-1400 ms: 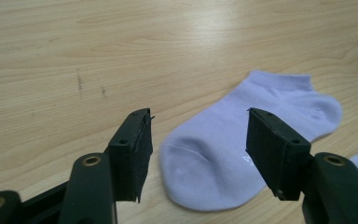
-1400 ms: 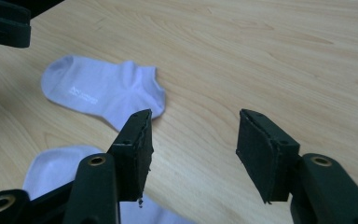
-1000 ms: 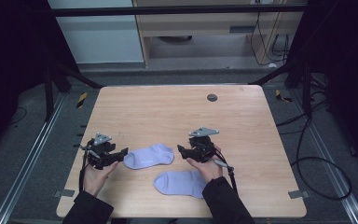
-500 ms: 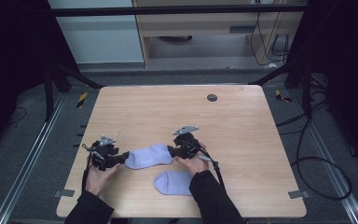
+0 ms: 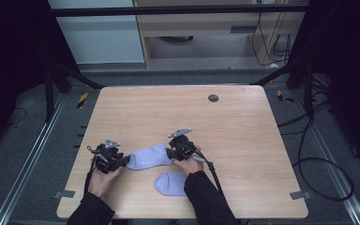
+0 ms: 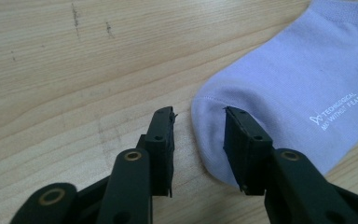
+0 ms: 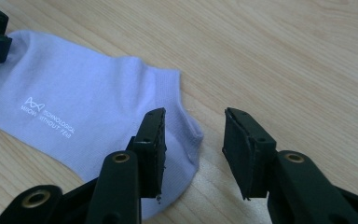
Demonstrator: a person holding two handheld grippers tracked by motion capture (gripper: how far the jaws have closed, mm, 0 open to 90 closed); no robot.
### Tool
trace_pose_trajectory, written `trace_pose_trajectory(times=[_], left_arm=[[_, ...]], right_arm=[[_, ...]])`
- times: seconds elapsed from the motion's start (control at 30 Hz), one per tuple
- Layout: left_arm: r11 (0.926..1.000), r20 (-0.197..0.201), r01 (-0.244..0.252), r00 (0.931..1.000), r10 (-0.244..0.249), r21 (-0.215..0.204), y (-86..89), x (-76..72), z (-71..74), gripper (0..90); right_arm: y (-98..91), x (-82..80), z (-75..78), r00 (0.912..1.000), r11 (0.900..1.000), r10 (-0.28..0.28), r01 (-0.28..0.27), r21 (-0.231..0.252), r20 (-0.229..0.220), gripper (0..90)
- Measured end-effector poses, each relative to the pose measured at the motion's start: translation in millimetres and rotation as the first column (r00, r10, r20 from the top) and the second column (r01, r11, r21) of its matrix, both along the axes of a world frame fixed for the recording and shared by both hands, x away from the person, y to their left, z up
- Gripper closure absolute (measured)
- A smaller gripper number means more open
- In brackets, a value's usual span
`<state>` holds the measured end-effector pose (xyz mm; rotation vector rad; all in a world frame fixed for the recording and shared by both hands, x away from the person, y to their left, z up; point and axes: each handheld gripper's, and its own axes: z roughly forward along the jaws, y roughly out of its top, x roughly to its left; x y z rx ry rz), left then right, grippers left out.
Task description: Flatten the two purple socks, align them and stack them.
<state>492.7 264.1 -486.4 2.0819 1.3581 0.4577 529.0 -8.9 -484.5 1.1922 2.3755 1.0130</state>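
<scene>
A lavender ankle sock lies flat near the table's front, with my two grippers at its ends. My left gripper is at the toe. In the left gripper view the toe of the sock lies between jaws that have just been closing, and the pads do not press on it. My right gripper is at the cuff end. In the right gripper view the heel of the sock lies between its jaws, which have also just been closing and do not pinch it.
A second lavender sock lies just in front of the first, partly under the right forearm. A small dark round hole marks the wooden table near its far edge. Cables trail from both grippers.
The right hand has moved left and down to the cuff end of the sock. Both pairs of jaws stand narrower. The left hand has hardly moved.
</scene>
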Motion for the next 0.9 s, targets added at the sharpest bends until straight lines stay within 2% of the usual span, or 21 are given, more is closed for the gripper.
trace_pose_trajectory(times=[0.13, 0.37, 0.53, 0.7, 0.9], left_arm=[[1.0, -0.016, -0.001, 0.9999, 0.001, -0.008, -0.1, 0.3, -1.0, 68.3], [0.9997, -0.029, 0.001, 0.9996, -0.002, -0.023, -2.1, -0.1, -0.9, 78.2], [0.9997, -0.028, 0.006, 0.9996, -0.007, -0.022, -4.2, -0.7, -0.7, 84.6], [0.9997, -0.023, 0.009, 0.9997, -0.01, -0.022, -4.9, -1.5, 0.7, 86.3], [0.9986, -0.001, 0.014, 0.9999, -0.014, -0.052, -4.0, -3.9, 7.5, 86.5]], right_arm=[[1.2, 0.0, -4.7, 1.0, 0.9999, 0.001, -0.001, -0.016, -0.009, 60.4], [3.0, 0.7, -8.1, 0.9998, 0.9999, 0.004, -0.004, -0.014, -0.021, 65.4], [2.2, 1.4, -10.0, 0.9995, 0.9999, 0.005, -0.005, -0.011, -0.031, 73.4], [3.6, -0.7, -8.2, 0.9991, 0.9999, 0.003, -0.004, -0.012, -0.041, 85.3], [-1.1, -4.7, -1.0, 0.9988, 0.9996, 0.014, -0.013, 0.023, -0.048, 86.5]])
